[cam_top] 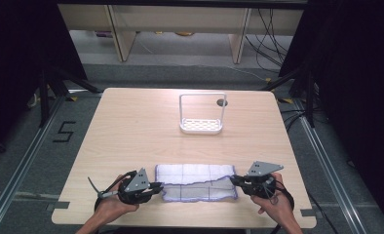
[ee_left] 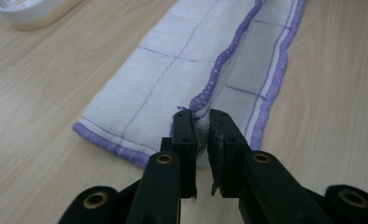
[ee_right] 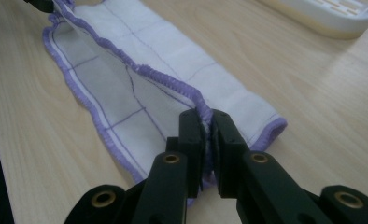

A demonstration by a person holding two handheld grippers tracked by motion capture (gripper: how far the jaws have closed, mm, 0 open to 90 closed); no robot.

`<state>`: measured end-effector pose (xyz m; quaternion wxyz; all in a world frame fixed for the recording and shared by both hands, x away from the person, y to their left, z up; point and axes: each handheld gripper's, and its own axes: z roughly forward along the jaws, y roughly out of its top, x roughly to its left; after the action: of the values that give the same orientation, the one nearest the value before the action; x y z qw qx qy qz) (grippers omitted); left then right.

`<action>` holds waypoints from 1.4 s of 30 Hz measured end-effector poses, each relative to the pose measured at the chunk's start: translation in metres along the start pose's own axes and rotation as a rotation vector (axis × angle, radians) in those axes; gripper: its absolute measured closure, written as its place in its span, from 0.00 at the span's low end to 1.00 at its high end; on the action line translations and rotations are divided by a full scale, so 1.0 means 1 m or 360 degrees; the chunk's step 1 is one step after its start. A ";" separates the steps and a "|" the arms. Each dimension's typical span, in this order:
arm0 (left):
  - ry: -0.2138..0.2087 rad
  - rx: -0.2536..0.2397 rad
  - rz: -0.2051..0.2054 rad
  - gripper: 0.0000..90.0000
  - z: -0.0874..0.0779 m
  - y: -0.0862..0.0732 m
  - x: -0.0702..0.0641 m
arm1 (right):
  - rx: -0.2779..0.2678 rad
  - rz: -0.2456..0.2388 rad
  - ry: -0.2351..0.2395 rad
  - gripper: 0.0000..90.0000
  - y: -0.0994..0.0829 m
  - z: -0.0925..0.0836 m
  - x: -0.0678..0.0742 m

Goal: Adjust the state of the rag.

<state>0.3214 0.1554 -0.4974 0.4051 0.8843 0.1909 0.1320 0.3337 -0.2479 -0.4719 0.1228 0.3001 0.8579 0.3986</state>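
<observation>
My left gripper point(cam_top: 156, 187) pinches the cloth point(cam_top: 197, 181) at its left end, jaws closed on the purple-hemmed fold. The cloth lies flat along the table's point(cam_top: 131, 126) near edge. My right gripper point(cam_top: 235, 180) is clamped on its right end.

Grey floor point(cam_top: 190, 61), pale shelving point(cam_top: 180, 22), dark curtains point(cam_top: 355, 73).

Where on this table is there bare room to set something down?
Bare wood lies between the white rack and the cloth, and along the table's left and right edges beside the rack. The near edge is crowded: the left tool and right tool each pinch an end of the cloth.
</observation>
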 end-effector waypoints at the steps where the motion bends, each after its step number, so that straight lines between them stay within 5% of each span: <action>1: 0.0022 0.0000 -0.0001 0.90 0.001 -0.002 -0.001 | 0.0009 -0.0013 0.0008 0.93 -0.002 0.001 0.001; 6: -0.0009 0.0034 0.0010 0.89 0.003 -0.009 -0.005 | 0.0050 -0.0025 0.0026 0.91 -0.010 0.001 0.009; 11: -0.0031 0.0063 0.0004 0.80 0.003 -0.011 -0.006 | 0.0047 0.0017 0.0080 0.81 -0.019 -0.004 0.013; 12: -0.0044 0.0064 -0.0039 0.77 0.002 -0.011 -0.008 | 0.0057 0.0075 0.0086 0.78 -0.020 -0.006 0.016; 15: -0.0073 -0.0039 -0.0089 0.69 -0.004 -0.010 -0.012 | 0.0006 0.0078 0.0081 0.69 -0.022 -0.013 0.016; 18: -0.0071 -0.0106 -0.0175 0.62 -0.014 -0.006 -0.013 | -0.0065 0.0172 0.0064 0.65 -0.021 -0.024 0.017; 26: 0.0047 -0.0128 -0.0309 0.53 -0.018 0.012 0.023 | -0.0046 0.0227 -0.0088 0.63 -0.007 -0.014 -0.001; 29: 0.0087 -0.0087 -0.0373 0.50 -0.009 0.019 0.039 | 0.0006 0.0307 -0.0126 0.63 -0.001 -0.008 -0.008; 36: 0.0081 0.0003 -0.0477 0.49 0.020 0.021 0.069 | 0.0063 0.0267 -0.0201 0.63 0.011 0.012 -0.030; 42: 0.0049 0.0088 -0.0418 0.48 0.033 0.022 0.075 | 0.0115 0.0280 -0.0210 0.62 0.014 0.025 -0.038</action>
<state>0.4057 0.1538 -0.4959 0.3914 0.8605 0.3147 0.0861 0.3809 -0.2489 -0.4788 0.1327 0.4042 0.8320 0.3561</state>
